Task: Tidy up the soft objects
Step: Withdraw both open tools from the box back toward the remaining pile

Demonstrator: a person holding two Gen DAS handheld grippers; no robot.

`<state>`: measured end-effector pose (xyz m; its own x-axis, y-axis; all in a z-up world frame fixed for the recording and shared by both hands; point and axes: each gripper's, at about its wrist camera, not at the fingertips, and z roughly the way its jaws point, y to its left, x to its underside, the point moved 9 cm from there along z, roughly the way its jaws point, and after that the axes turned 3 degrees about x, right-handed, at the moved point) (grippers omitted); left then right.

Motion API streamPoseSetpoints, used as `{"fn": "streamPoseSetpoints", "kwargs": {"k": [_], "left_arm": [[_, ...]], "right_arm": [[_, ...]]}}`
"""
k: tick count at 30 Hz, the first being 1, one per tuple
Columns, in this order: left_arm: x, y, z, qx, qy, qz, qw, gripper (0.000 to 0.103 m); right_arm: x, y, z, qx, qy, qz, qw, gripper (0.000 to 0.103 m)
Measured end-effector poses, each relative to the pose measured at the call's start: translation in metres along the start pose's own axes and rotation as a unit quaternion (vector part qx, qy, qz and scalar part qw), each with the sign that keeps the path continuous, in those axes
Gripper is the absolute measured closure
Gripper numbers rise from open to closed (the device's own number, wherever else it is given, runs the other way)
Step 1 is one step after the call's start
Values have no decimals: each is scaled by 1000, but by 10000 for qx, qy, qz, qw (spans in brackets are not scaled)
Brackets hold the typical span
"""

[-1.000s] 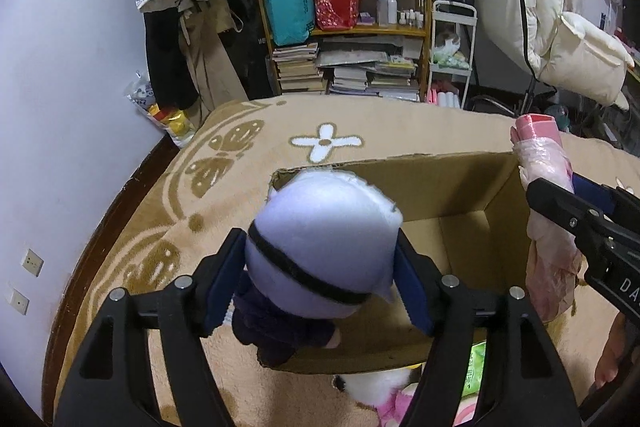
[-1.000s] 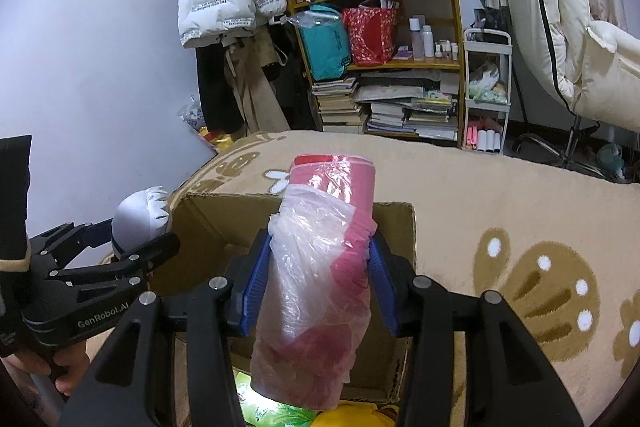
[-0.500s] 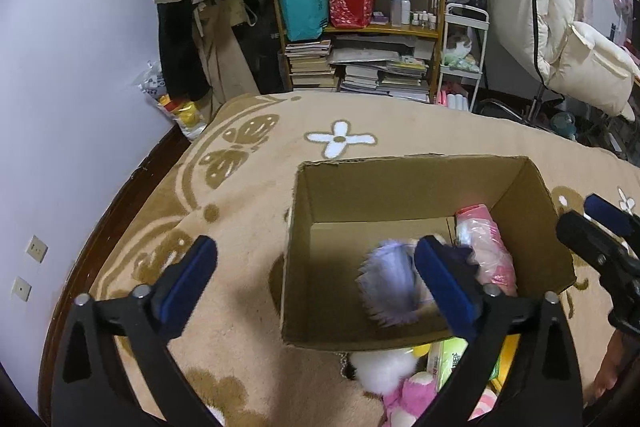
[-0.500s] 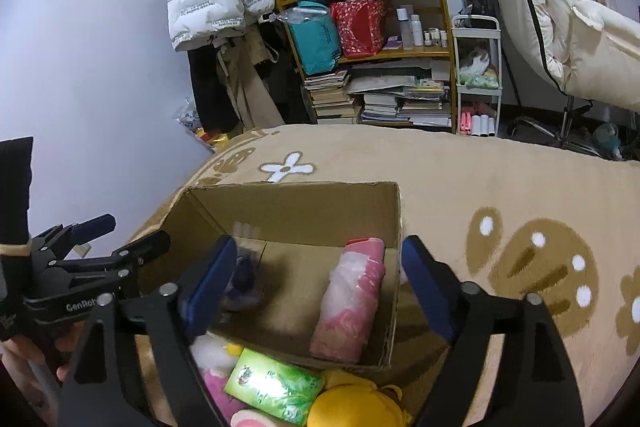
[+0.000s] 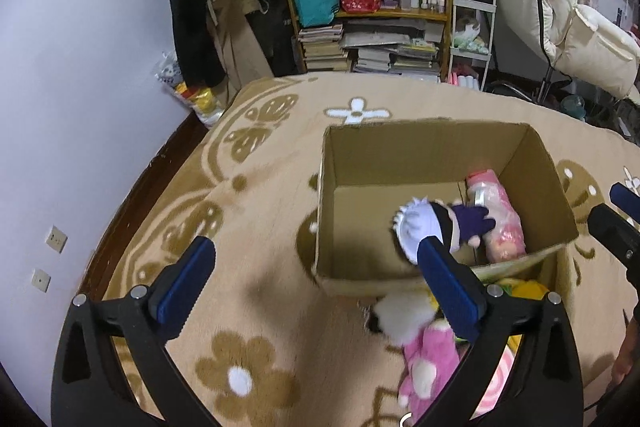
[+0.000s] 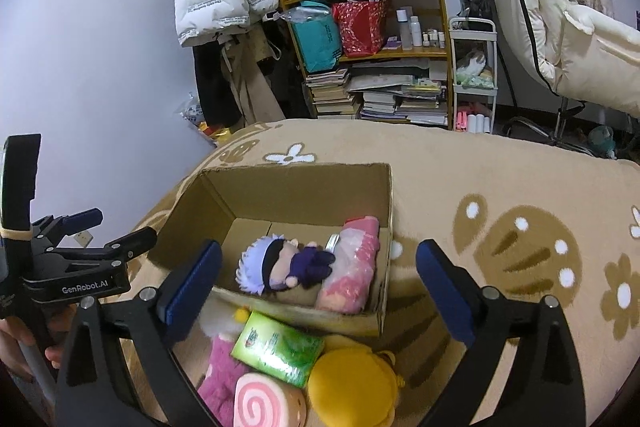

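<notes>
Both your grippers, left (image 5: 316, 287) and right (image 6: 318, 287), gape wide, empty. Doll (image 6: 280, 265) and pink bundle (image 6: 350, 267) lie in the box (image 6: 296, 187), probably touching.

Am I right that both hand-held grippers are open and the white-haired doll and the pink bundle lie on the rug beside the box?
Not quite: the doll and pink bundle lie inside the box, as the right wrist view shows. Both hand-held grippers are indeed open.

Cardboard box (image 6: 288, 187) on beige rug (image 6: 460, 179)
</notes>
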<state>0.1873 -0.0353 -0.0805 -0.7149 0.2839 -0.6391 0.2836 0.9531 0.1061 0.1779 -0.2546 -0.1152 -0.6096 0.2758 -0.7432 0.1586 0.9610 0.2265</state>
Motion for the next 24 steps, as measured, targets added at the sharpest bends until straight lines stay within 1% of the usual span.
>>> {"fn": "streamPoseSetpoints", "kwargs": {"k": [11,17,24], "left_arm": [[29,5,-23,94,245,-168,9995,3],[42,-5,-28,252,405,18,9989,3],[57,-14,-29,198,610,146,9978,3]], "right_arm": [[30,8,-25,-70,71,77,9999,1],[45,14,-37,-94,109,80,9999,1],[63,23,-42,-100,235,23,9997,1]]}}
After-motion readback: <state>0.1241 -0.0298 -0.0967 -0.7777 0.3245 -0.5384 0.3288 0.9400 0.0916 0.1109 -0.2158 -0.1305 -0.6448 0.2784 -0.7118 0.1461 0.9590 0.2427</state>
